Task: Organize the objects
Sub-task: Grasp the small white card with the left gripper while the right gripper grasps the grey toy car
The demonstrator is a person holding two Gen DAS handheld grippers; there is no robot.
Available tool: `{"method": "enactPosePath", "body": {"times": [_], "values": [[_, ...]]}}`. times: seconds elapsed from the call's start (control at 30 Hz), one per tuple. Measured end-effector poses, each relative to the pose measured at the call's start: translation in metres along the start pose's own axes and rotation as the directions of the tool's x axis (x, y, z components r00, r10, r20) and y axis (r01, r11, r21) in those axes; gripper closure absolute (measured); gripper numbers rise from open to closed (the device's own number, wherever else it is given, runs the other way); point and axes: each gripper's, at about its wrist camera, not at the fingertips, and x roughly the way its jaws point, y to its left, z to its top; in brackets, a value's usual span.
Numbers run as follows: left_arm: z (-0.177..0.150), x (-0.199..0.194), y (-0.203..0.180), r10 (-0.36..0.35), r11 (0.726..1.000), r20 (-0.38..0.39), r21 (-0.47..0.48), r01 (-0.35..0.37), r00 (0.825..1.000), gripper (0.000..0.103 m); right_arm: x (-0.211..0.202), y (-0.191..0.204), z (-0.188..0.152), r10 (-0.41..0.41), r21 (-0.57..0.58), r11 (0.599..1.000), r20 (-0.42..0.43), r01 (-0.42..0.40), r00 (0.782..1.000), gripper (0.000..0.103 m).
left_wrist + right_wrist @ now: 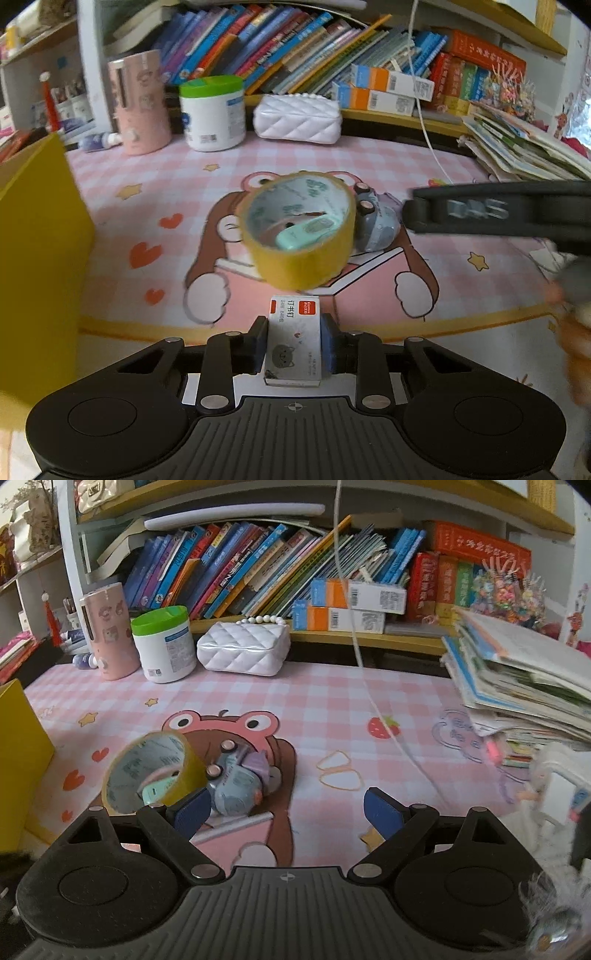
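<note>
- Left wrist view: the left gripper (294,341) has its two blue pads pressed on the sides of a small staple box (293,338), white with a red label and a grey cat drawing; the box sits upright between the fingers.
- Just ahead of those fingertips stands a roll of yellow tape (299,230), tipped on its edge, with a mint-green correction tape (306,232) seen through its hole.
- Touching the roll's right side is a grey-blue toy car (376,221), wheels turned up.
- Ahead and to the right, the dark body of the right gripper (291,812) reaches in, blurred.
- To the left of the left gripper rises a yellow box (37,236).
- Right wrist view: the right gripper's jaws stand wide apart with nothing between them; the left pad lies just beside the toy car, though whether it touches is hard to tell.
- Beyond the open jaws two rubber bands (338,771) lie on the pink checked mat (332,694).
- Far ahead of both tongs, at the back of the mat, stand a pink cup (109,635), a white tub with a green lid (162,646) and a quilted white purse (243,650).
- A leaning pile of booklets (524,679) sits ahead and right of the right gripper.
</note>
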Motion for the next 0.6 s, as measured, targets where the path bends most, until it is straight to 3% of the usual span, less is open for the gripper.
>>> {"method": "enactPosePath", "body": {"times": [0.07,0.4,0.6], "values": [[-0.003,-0.009,0.007,0.011,1.0,-0.002,-0.02,-0.011,1.0,0.075,0.01,0.007,0.003,-0.002,-0.025,1.0,0.007,0.002,1.0,0.02],[-0.016,-0.038,0.032,0.082,0.992,-0.018,-0.092,-0.083,0.996,0.075,0.052,0.028,0.014,-0.009,-0.047,0.999,-0.044,0.007,0.999,0.032],[-0.019,-0.047,0.037,0.094,0.99,-0.012,-0.108,-0.095,0.996,0.075,0.068,0.022,0.014,0.02,0.019,1.0,-0.087,-0.018,0.996,0.046]]}}
